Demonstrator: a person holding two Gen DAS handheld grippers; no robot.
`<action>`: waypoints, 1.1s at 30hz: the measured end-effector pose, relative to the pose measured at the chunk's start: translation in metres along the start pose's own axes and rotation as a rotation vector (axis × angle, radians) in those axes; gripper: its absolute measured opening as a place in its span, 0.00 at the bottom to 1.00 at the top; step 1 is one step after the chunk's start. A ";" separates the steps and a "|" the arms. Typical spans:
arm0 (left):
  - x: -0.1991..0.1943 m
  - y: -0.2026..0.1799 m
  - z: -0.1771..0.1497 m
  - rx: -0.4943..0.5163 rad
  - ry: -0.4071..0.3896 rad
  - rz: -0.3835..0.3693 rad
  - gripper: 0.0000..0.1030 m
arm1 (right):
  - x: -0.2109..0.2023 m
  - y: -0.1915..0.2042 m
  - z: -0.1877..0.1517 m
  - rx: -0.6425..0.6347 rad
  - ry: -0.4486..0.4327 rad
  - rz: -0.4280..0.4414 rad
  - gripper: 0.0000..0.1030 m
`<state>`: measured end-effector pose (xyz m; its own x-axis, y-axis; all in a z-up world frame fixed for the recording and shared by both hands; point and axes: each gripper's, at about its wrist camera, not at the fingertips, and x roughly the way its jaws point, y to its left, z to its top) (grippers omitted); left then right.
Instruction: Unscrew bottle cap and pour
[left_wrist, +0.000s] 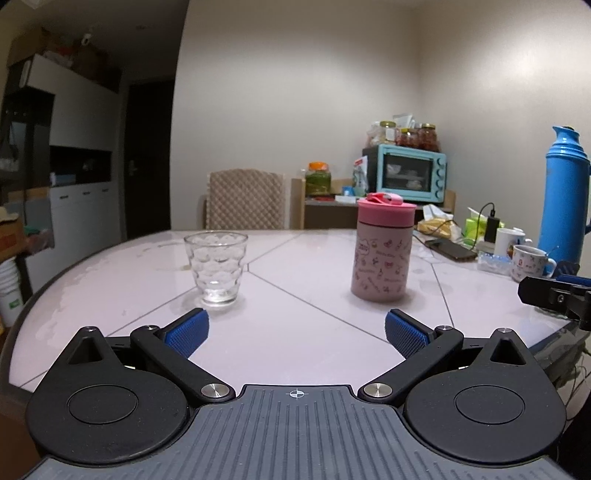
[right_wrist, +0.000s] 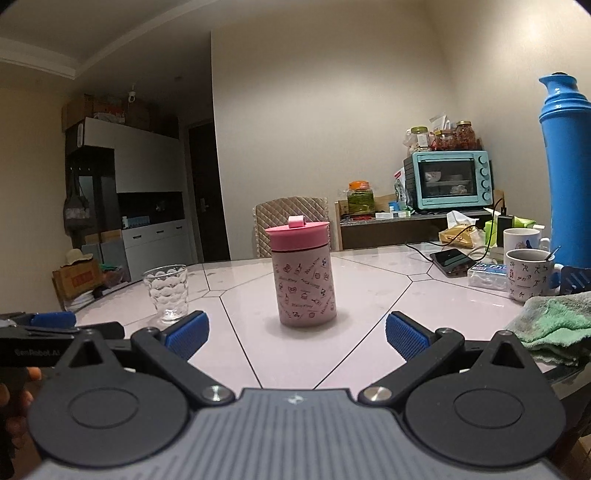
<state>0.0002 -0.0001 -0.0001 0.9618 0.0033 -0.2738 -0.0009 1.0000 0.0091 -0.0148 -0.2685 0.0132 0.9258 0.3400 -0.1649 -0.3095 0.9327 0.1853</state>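
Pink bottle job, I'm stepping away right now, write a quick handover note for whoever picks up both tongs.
Left tongs: open, empty, short of the table edge.
Right tongs: open, empty, aimed at the pink bottle.
The bottle stands upright on the table, pink cap on.
The empty glass tumbler stands upright to the bottle's left, apart from it.
Done: nothing yet.
Left: grip the bottle, unscrew the cap, pour into the tumbler.

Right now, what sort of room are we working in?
Most likely a home dining room or kitchen corner: a dining table with a chair behind it, a teal countertop oven topped with food jars, and mugs.
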 end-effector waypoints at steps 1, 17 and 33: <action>0.001 -0.001 0.000 -0.003 0.002 -0.001 1.00 | 0.010 -0.002 0.002 -0.005 0.017 -0.007 1.00; 0.004 -0.001 -0.001 -0.040 -0.008 0.003 1.00 | 0.025 0.015 0.005 -0.084 0.034 -0.002 1.00; 0.000 0.006 -0.002 -0.058 -0.015 0.009 1.00 | 0.026 0.027 0.008 -0.105 0.041 0.030 1.00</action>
<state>-0.0003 0.0058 -0.0018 0.9656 0.0123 -0.2596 -0.0246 0.9987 -0.0442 0.0028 -0.2355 0.0217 0.9069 0.3706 -0.2003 -0.3599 0.9287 0.0888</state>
